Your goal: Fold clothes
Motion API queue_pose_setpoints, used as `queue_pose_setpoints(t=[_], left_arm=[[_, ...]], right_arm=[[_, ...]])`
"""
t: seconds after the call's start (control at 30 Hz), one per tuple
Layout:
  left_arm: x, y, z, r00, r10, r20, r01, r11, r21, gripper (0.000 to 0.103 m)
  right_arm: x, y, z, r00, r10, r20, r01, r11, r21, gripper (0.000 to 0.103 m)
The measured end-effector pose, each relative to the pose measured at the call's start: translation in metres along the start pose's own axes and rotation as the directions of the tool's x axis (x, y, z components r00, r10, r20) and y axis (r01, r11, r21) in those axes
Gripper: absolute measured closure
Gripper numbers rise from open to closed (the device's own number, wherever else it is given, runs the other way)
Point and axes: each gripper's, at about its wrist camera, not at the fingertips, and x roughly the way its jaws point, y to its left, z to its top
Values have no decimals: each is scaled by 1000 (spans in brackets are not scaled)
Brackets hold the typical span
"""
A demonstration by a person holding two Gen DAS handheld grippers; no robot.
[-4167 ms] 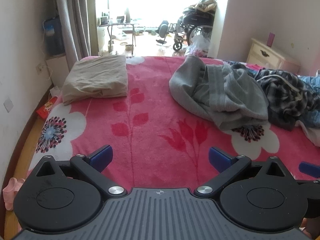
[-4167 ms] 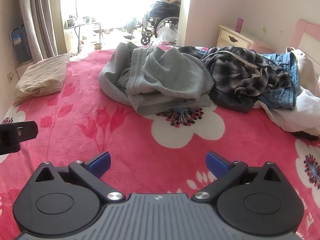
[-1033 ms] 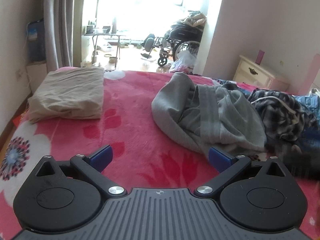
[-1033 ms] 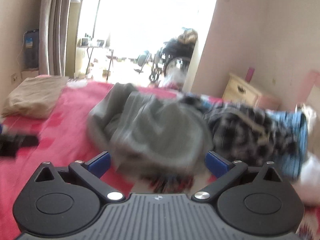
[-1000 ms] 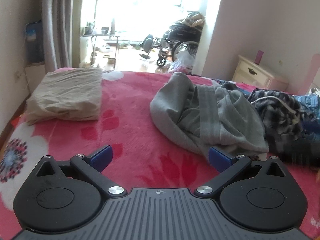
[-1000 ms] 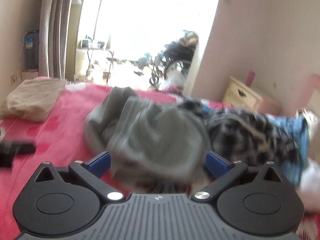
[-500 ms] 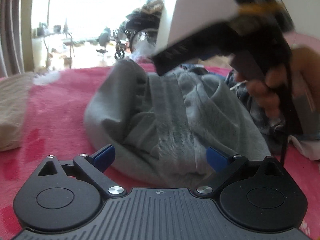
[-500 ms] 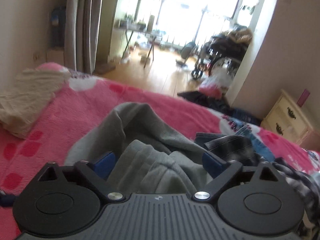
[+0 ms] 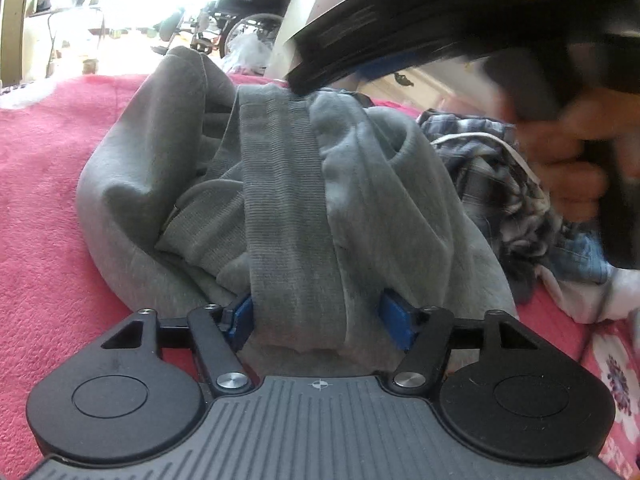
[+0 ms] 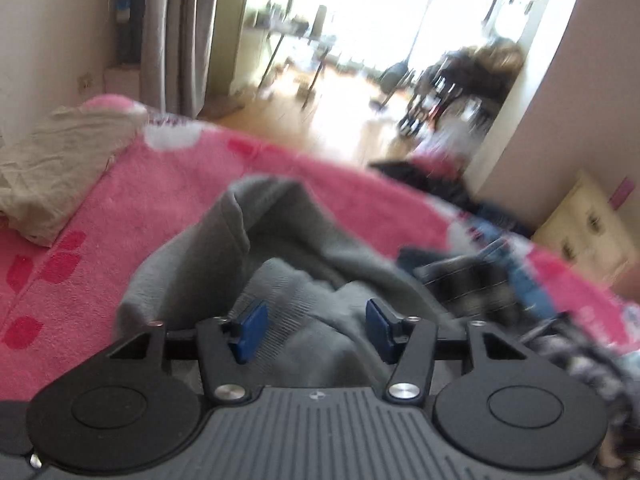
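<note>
Grey garment [image 9: 280, 184]: lying crumpled mid-frame on pink blanket [image 9: 40, 168].

Left gripper [image 9: 320, 320]: jaws just closing, clenching the garment's ribbed band.

Right gripper [image 10: 314, 330]: jaws just closing over grey cloth; whether grasping, cannot tell.

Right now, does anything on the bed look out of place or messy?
Yes. The grey sweatshirt lies bunched in a heap on the pink blanket, with a plaid shirt crumpled beside it. Only the beige cloth lies folded flat.
</note>
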Motion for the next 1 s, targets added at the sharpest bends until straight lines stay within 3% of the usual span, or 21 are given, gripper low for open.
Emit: queue_pose_setpoints(t=[0.07, 0.13, 0.2, 0.3, 0.37, 0.43, 0.53, 0.57, 0.6, 0.63, 0.67, 0.7, 0.8, 0.9, 1.0], left_arm=[[-11, 4, -5, 1000, -12, 9, 12, 1000, 0, 29], [-26, 10, -11, 999, -23, 24, 23, 1000, -1, 24], [-40, 21, -18, 999, -10, 40, 9, 1000, 21, 22], [-52, 36, -23, 998, 42, 46, -44, 998, 46, 22], [-62, 45, -27, 996, 80, 49, -83, 995, 54, 22], [-69, 50, -30, 992, 112, 52, -115, 992, 57, 22], [-67, 53, -27, 988, 139, 61, -143, 988, 56, 22], [-65, 50, -27, 987, 147, 70, -151, 986, 68, 22], [-62, 48, -27, 985, 154, 79, -160, 984, 80, 21], [-60, 45, -28, 983, 160, 89, -168, 981, 92, 19], [-58, 43, -28, 981, 166, 98, -176, 979, 104, 19], [-57, 40, -29, 980, 169, 102, -180, 977, 116, 19], [-52, 35, -28, 980, 166, 107, -180, 974, 140, 18], [-48, 31, -25, 980, 164, 117, -179, 974, 139, 18], [-46, 28, -21, 977, 159, 144, -178, 975, 132, 16]], right_arm=[[-35, -3, -14, 995, 1, 99, -3, 1000, 24, 28], [-70, -5, -36, 982, 11, 187, -20, 999, 43, 28], [-93, 1, -60, 975, 20, 221, -21, 1000, 3, 28], [-109, 30, -102, 970, 26, 241, 22, 981, -195, 28], [-109, 54, -127, 970, 31, 239, 57, 934, -352, 28], [-101, 78, -149, 973, 22, 228, 97, 863, -496, 28], [-75, 102, -166, 972, -70, 224, 198, 755, -625, 32], [-65, 106, -170, 968, -110, 227, 235, 720, -653, 44], [-60, 107, -171, 961, -147, 234, 267, 710, -652, 50], [-60, 104, -168, 960, -160, 228, 271, 730, -627, 57], [-59, 101, -165, 959, -173, 222, 275, 750, -602, 75], [-66, 95, -160, 960, -171, 220, 267, 789, -554, 83], [-87, 77, -146, 951, -179, 251, 273, 866, -418, 97], [-110, 43, -132, 931, -221, 291, 290, 931, -222, 103], [-133, -20, -123, 922, -270, 279, 249, 963, 108, 103]])
